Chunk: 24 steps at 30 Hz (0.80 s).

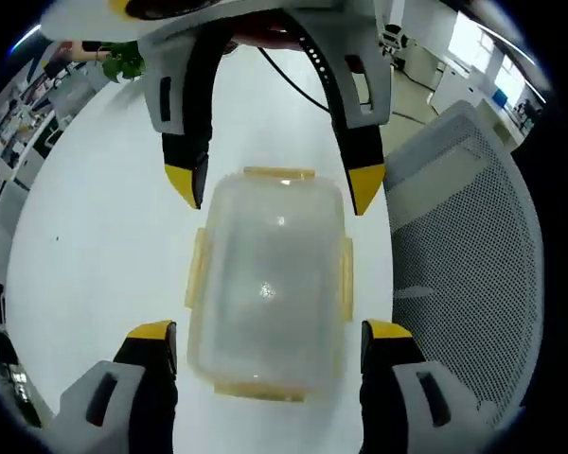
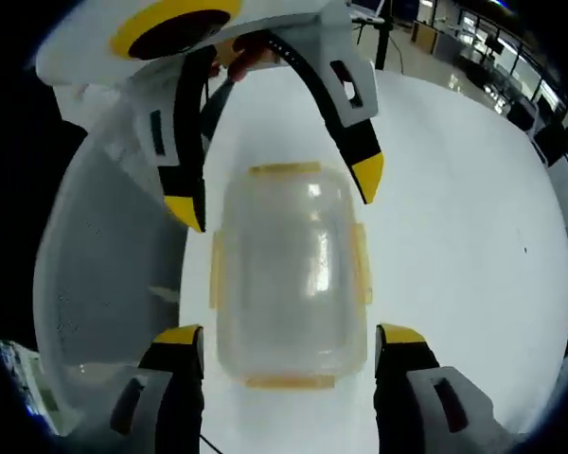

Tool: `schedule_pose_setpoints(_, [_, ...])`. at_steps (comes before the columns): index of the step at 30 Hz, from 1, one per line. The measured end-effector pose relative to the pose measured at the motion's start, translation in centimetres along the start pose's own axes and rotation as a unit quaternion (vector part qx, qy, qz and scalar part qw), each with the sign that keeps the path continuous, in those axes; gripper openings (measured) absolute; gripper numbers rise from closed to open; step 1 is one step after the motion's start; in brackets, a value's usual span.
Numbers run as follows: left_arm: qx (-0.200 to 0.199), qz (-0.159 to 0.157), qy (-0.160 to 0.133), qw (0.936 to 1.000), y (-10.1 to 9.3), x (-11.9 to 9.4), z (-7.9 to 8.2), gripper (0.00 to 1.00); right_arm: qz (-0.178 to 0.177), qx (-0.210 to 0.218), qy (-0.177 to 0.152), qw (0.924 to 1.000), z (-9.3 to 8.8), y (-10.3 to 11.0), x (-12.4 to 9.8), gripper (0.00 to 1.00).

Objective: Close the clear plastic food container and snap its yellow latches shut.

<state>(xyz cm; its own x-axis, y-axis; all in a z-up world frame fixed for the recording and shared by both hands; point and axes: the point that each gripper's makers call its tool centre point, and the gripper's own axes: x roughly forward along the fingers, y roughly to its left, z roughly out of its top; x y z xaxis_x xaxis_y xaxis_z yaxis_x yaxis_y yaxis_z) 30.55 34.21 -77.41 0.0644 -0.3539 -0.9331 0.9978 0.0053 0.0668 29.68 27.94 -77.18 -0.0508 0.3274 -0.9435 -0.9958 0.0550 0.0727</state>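
Container (image 1: 270, 284) of cloudy clear plastic, rounded-rectangular, lid on, sits on the smooth white table (image 1: 95, 246) between my two grippers. My left gripper (image 1: 270, 345) and right gripper (image 2: 292, 350) both spread wide, yellow tips flanking its ends. Yellow latches (image 1: 198, 268) line its edges; a mesh chair (image 1: 464, 246) stands beside.

White table (image 1: 104, 274) spanning centre. Grey mesh chair (image 1: 464, 265) standing just beside table edge. Green plant (image 1: 123, 61) sitting at table's far edge.
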Motion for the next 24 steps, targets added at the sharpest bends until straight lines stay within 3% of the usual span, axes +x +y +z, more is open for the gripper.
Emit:
schedule_pose_setpoints(11, [0.027, 0.002, 0.027, 0.9993, -0.1, 1.4, -0.8, 0.79, -0.014, -0.013, 0.007, 0.9998, -0.3, 0.2, 1.3, 0.75])
schedule_pose_setpoints(24, [0.028, 0.009, 0.024, 0.9993, -0.3, 2.6, -0.9, 0.83, -0.029, -0.013, 0.002, 0.9995, -0.6, 0.0, 1.7, 0.75])
